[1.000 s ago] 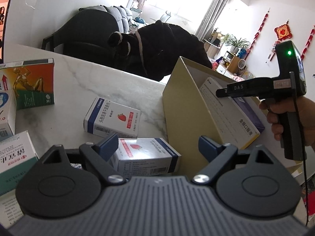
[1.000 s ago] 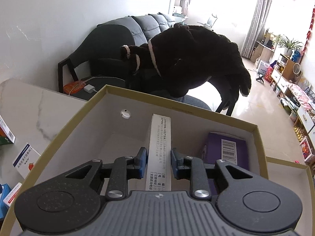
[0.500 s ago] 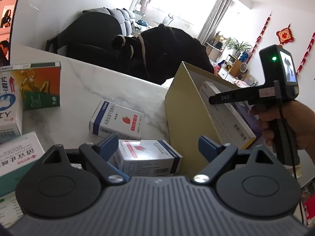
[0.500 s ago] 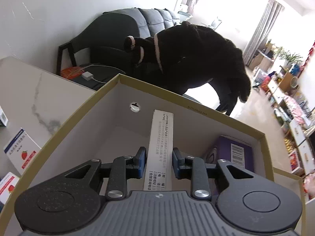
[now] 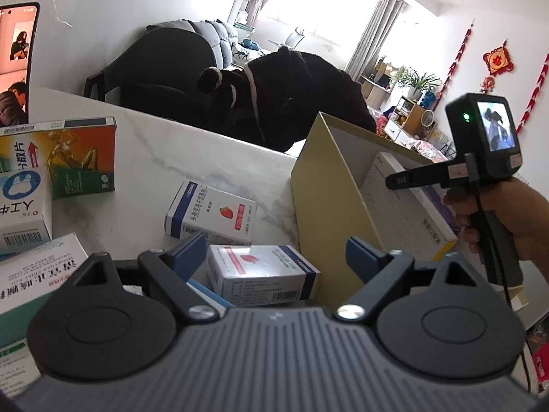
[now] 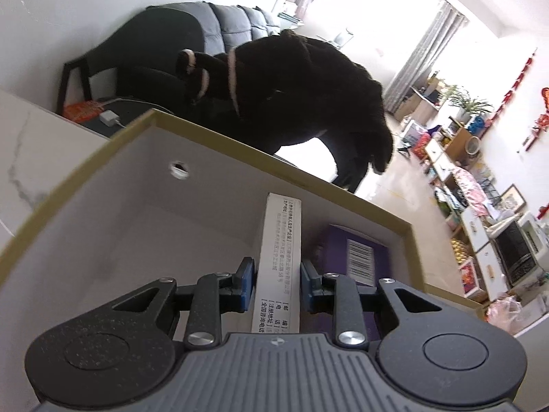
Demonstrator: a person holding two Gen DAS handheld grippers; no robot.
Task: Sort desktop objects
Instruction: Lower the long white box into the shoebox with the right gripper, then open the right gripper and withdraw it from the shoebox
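My right gripper (image 6: 277, 283) is shut on a flat white medicine box (image 6: 278, 261), held on edge inside the tan cardboard box (image 6: 219, 134), beside a purple box (image 6: 357, 257). In the left wrist view the right gripper's body (image 5: 480, 158) is above the tan box (image 5: 326, 185), with the white box (image 5: 401, 206) leaning inside. My left gripper (image 5: 274, 254) is open and empty, low over a strawberry-marked box (image 5: 260, 271). A second strawberry box (image 5: 209, 213) lies behind it on the marble table (image 5: 192, 158).
At the left lie an orange-green box (image 5: 75, 158), a blue-white box (image 5: 24, 206) and a green-white box (image 5: 37, 274). A phone (image 5: 15, 65) stands at the far left. A dark chair with a black coat (image 5: 281, 99) stands behind the table's far edge.
My right gripper has tilted and shifted a little with the white box still gripped inside the tan box. My left gripper has stayed open and has moved slightly towards the strawberry boxes.
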